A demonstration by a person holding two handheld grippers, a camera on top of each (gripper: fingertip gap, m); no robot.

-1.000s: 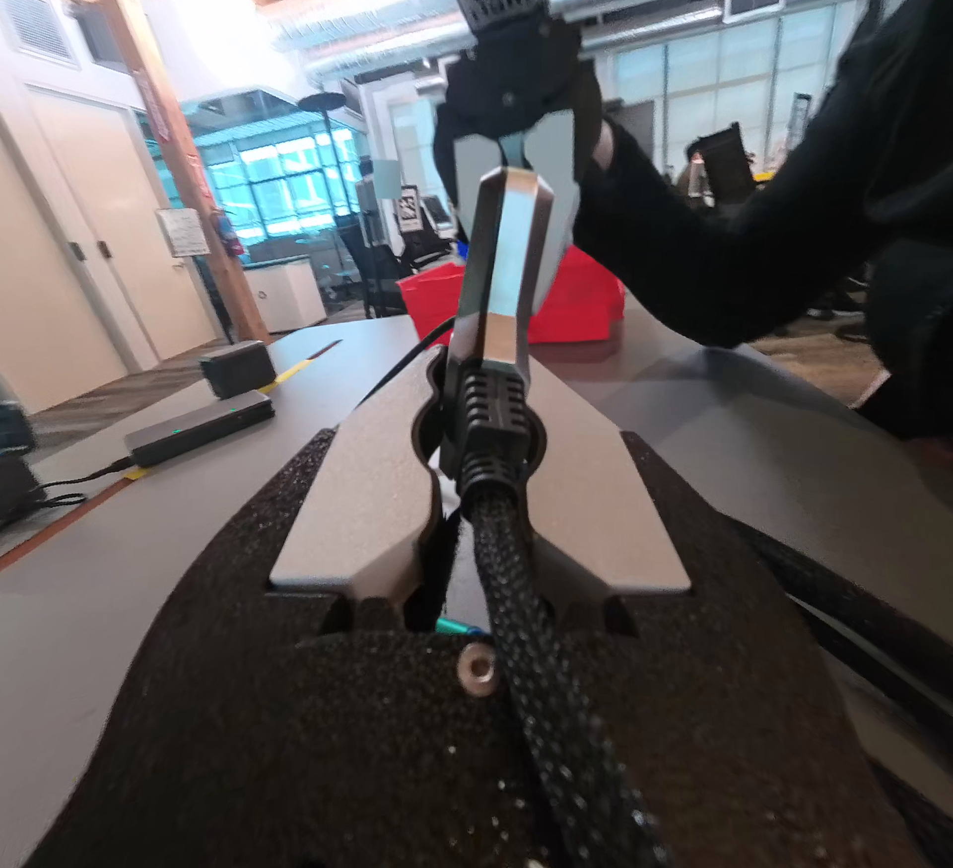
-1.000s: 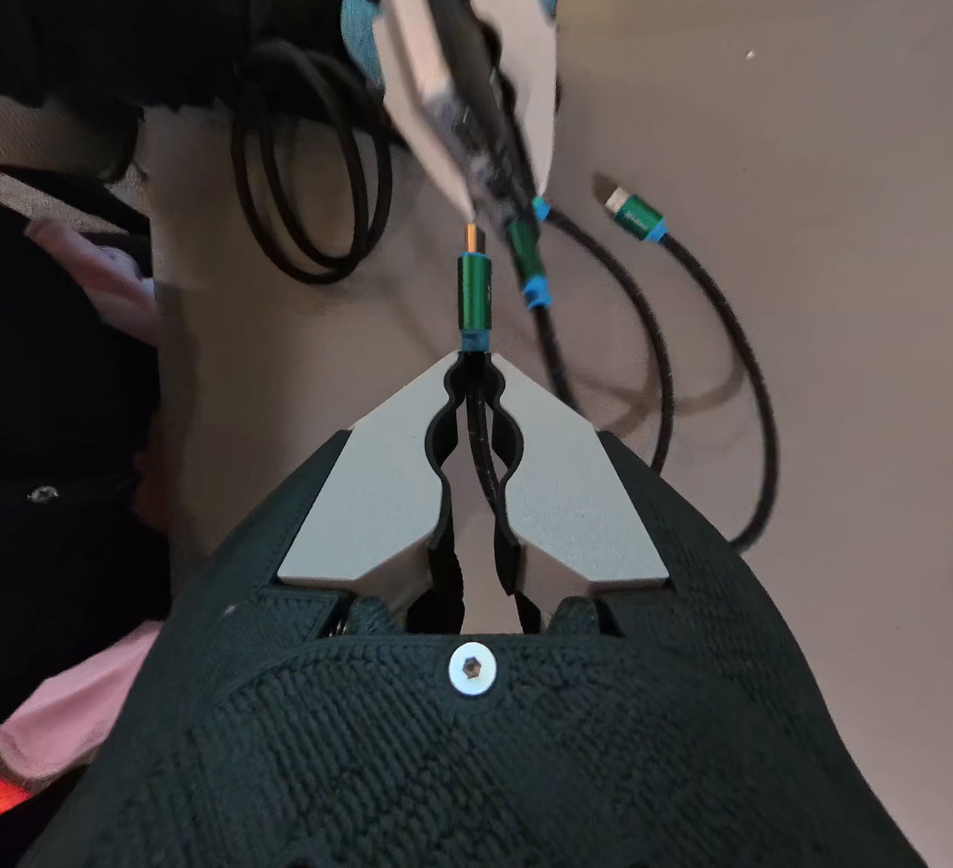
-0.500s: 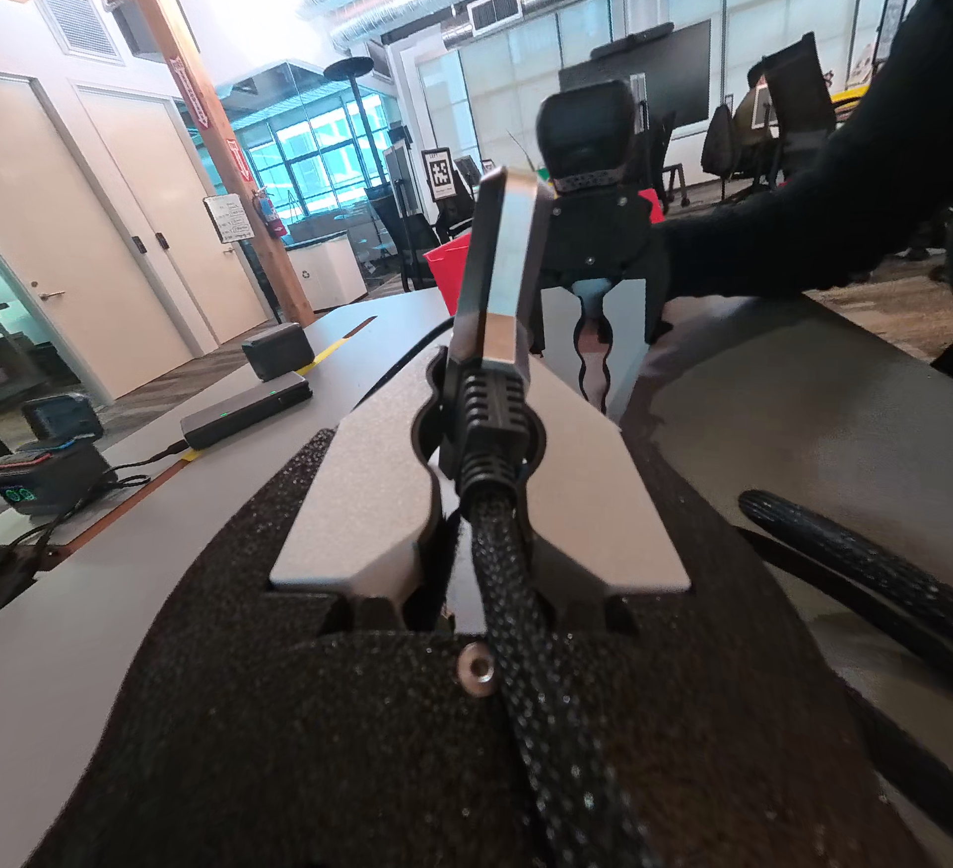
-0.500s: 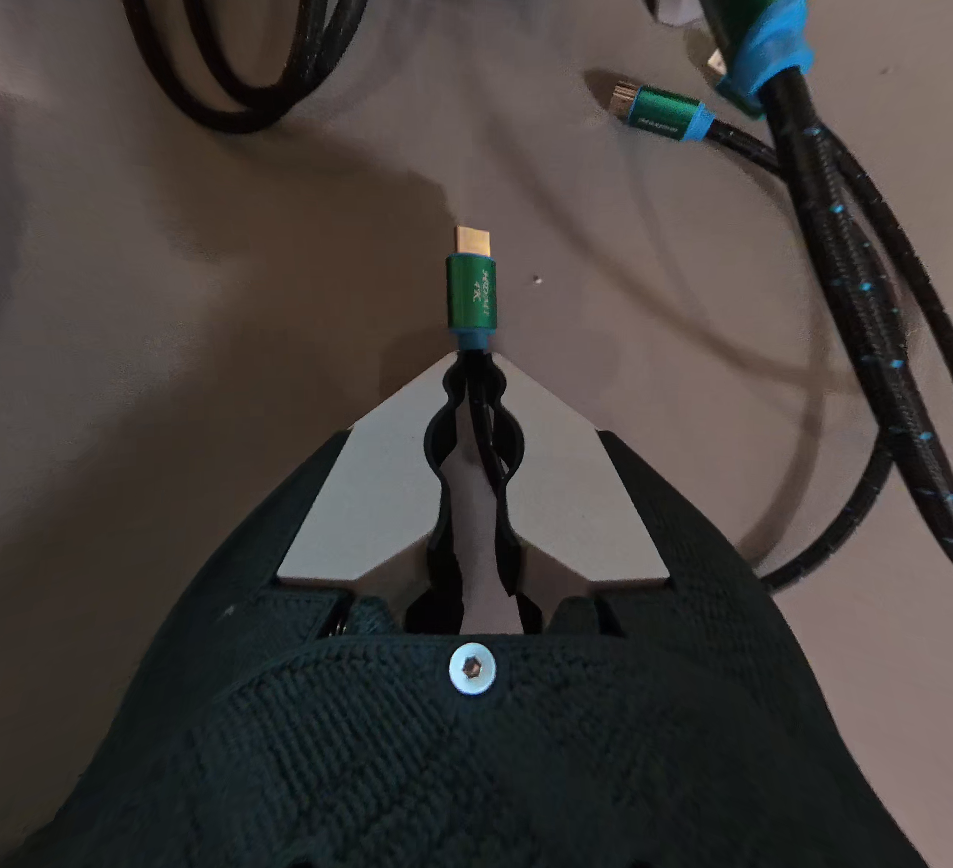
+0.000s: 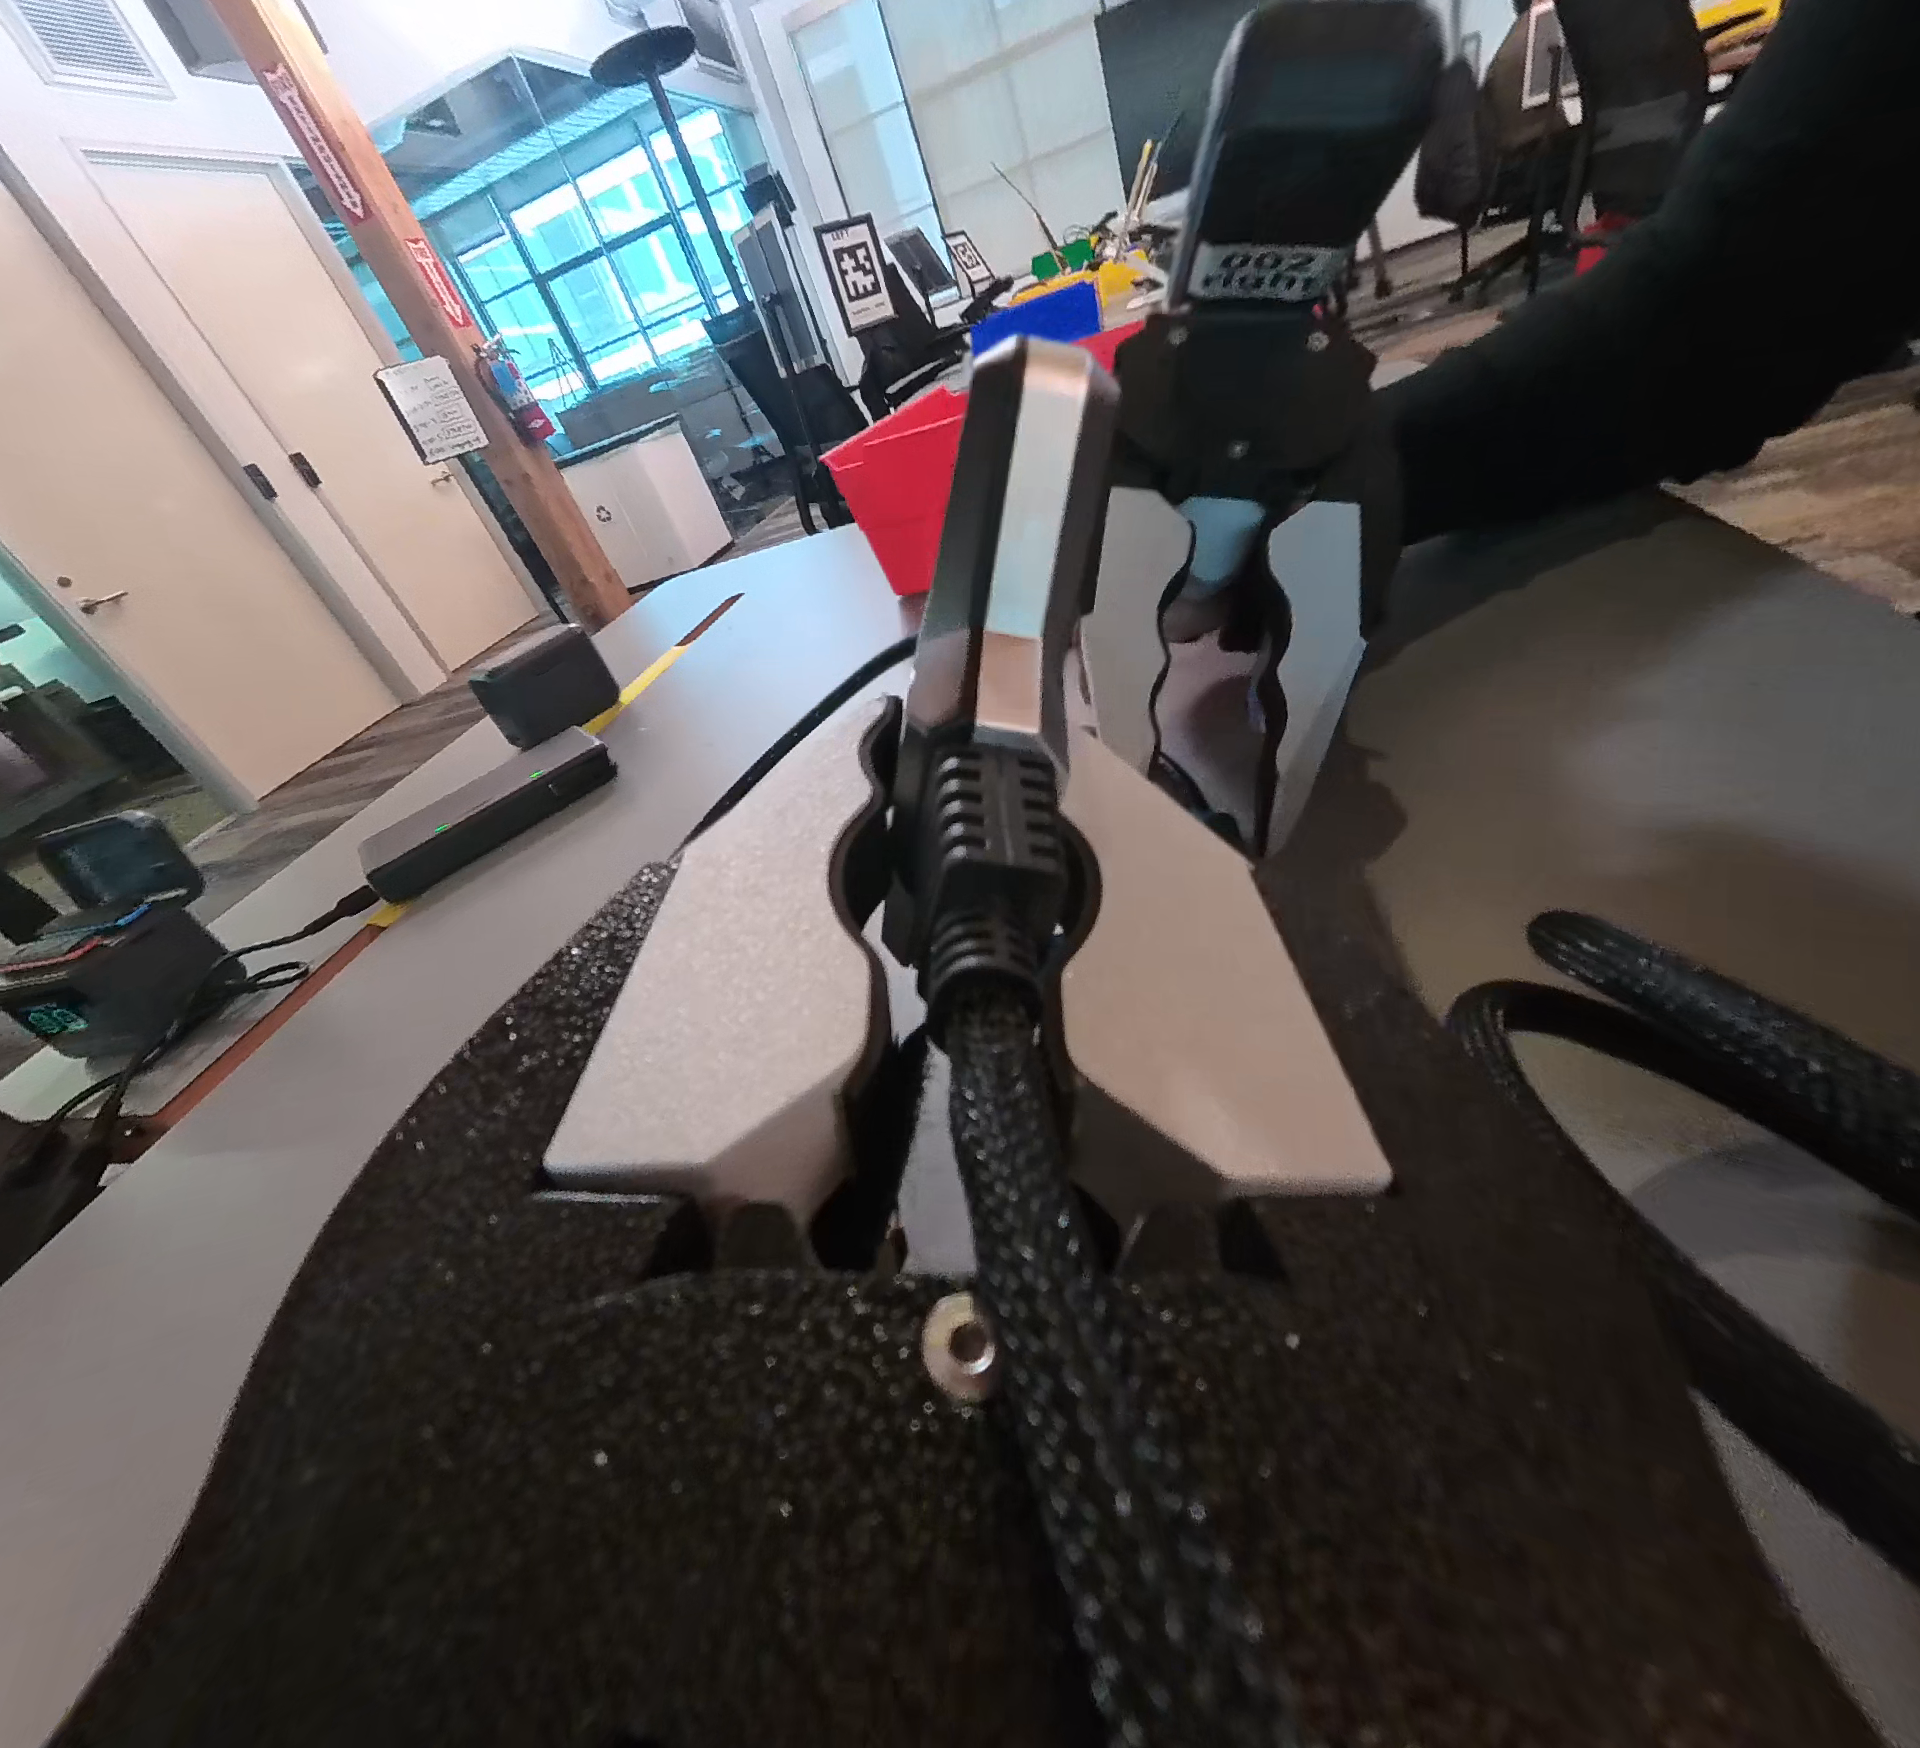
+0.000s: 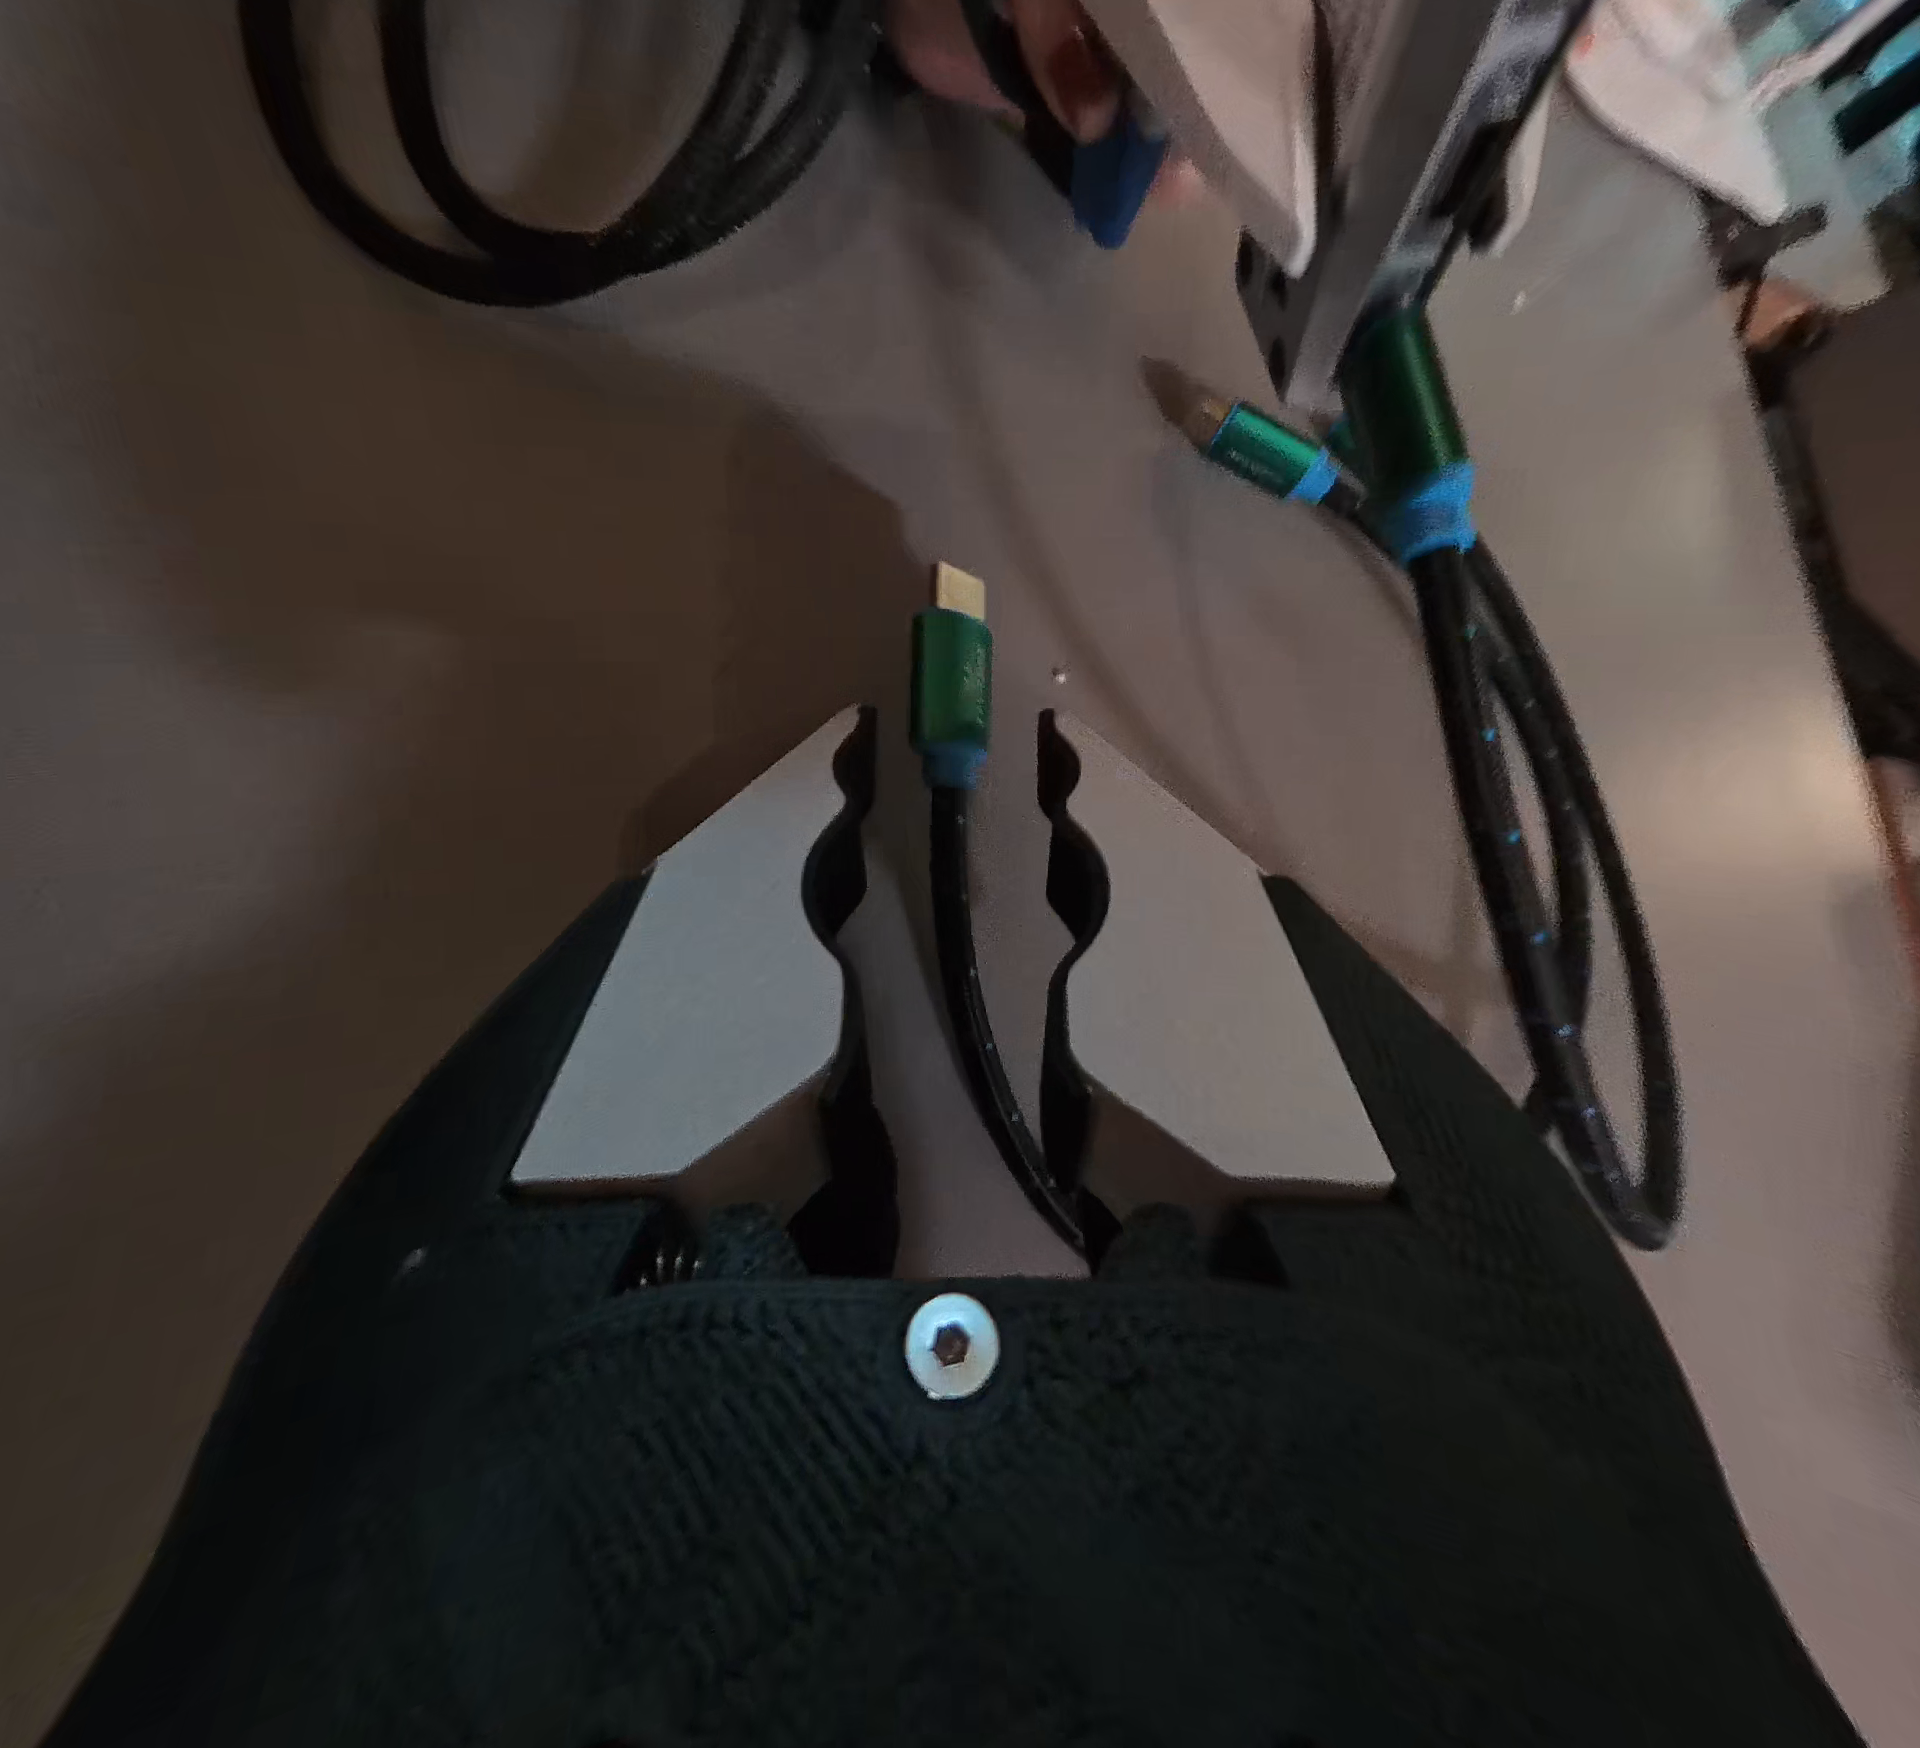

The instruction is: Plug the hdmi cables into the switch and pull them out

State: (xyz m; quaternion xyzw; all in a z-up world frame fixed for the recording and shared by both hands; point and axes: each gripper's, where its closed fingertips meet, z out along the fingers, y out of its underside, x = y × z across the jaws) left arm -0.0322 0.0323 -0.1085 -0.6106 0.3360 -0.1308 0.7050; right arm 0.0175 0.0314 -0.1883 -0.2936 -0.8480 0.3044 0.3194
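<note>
My left gripper (image 5: 982, 748) is shut on the black cable end of the grey metal switch (image 5: 1018, 535), which stands upright out of the jaws. In the right wrist view the switch (image 6: 1351, 244) hangs at the upper right with one green HDMI plug (image 6: 1403, 410) in its lower end. My right gripper (image 6: 951, 713) is open, tips down over the table. A green HDMI plug (image 6: 951, 690) with a gold tip lies loose between its fingers. The right gripper also shows in the left wrist view (image 5: 1210, 794), just behind the switch. Another green plug (image 6: 1262, 455) lies on the table near the switch.
Coils of black braided cable lie on the grey table (image 6: 540, 140) and beside my left gripper (image 5: 1714, 1023). A red bin (image 5: 894, 493) stands behind. A flat black device (image 5: 488, 825) and a black box (image 5: 545, 685) sit near the table's left edge. Tip to tip, the grippers are about 10 cm apart.
My right gripper carried the green plug away from the switch down to the table, then opened and let it go. The left gripper kept hold of the switch.
</note>
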